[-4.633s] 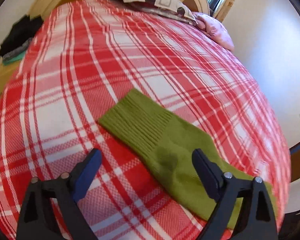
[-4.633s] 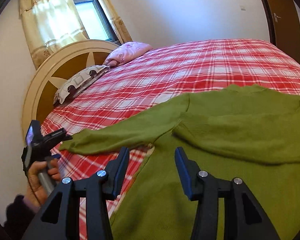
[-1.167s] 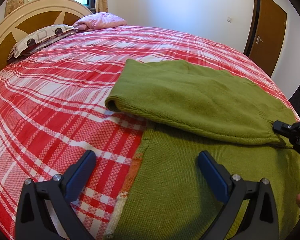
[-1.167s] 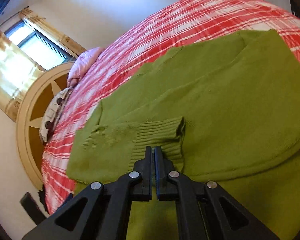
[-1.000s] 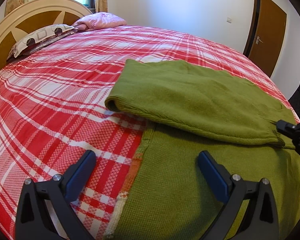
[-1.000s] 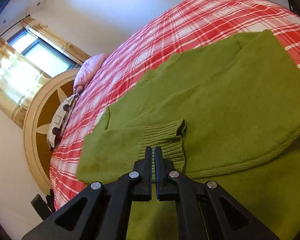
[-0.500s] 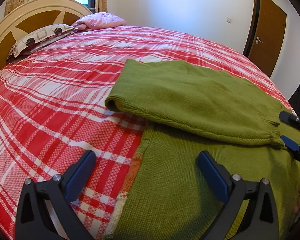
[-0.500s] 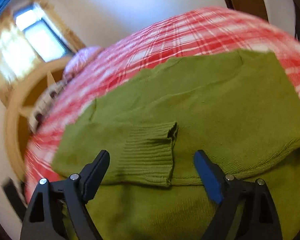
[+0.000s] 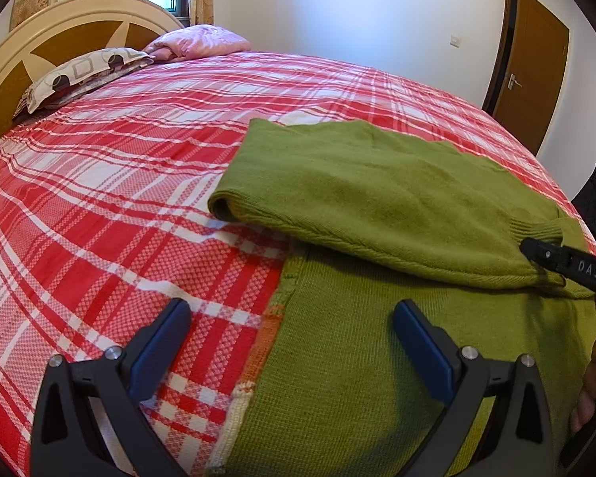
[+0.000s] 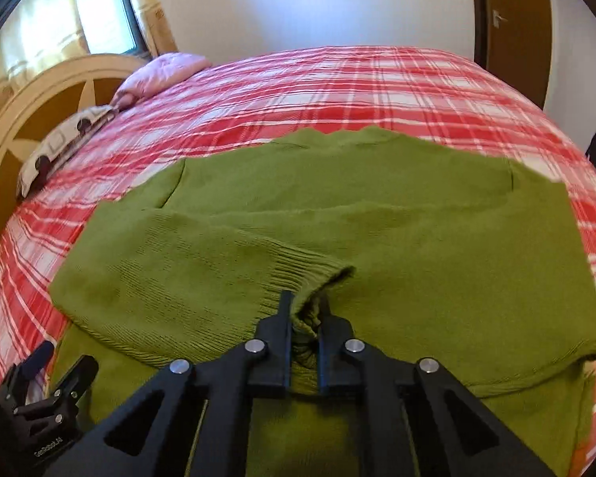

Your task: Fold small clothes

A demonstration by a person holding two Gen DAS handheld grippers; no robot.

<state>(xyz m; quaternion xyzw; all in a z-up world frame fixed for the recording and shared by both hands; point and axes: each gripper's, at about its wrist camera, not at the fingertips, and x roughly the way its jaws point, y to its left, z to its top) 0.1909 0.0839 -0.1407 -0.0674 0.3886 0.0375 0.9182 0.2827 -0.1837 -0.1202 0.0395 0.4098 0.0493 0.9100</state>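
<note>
Pretty clearly a home bedroom: big bed (image 9: 99, 183) with a red plaid cover, pillows (image 9: 79, 73) against a rounded wooden headboard (image 9: 39, 39), curtained window (image 10: 99, 16) behind it, brown wooden door (image 9: 532, 59).

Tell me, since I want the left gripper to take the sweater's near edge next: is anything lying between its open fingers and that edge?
Nothing visible does. The left gripper hangs open right over the green sweater edge and the plaid bedspread. The right gripper pinches the sleeve cuff well aside.
</note>
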